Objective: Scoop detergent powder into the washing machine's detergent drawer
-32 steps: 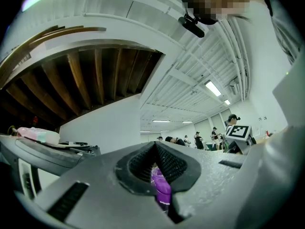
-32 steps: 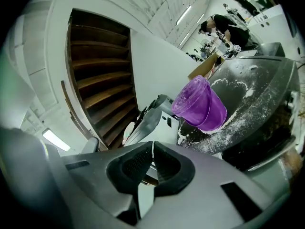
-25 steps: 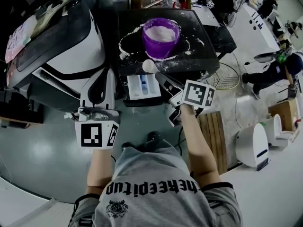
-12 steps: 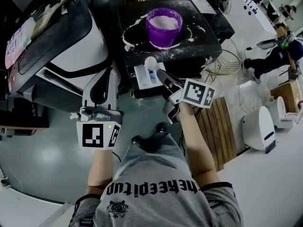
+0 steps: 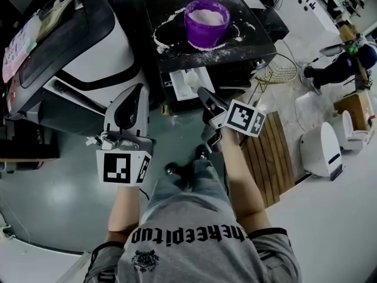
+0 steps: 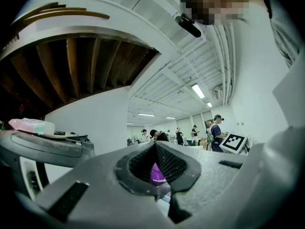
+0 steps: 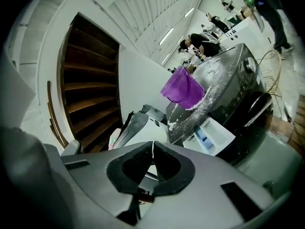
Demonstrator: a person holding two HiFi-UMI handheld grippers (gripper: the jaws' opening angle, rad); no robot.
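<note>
While the right gripper (image 5: 204,94) pinches the handle of a white plastic scoop (image 5: 191,78), the scoop's bowl sits over the pulled-out white detergent drawer (image 5: 178,88), apparently placed for tipping. The left gripper (image 5: 135,90), jaws pressed together on nothing, hangs well aside. The purple powder tub (image 5: 206,16) stands behind the drawer on the black washing machine (image 5: 247,37). The narrow drawer leaves little margin against spilling.

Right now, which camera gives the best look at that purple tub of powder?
The head view: it looks down into the purple tub, showing the white powder inside and the spill around it. The right gripper view shows only its side; the left gripper view just a purple sliver between its jaws.
</note>
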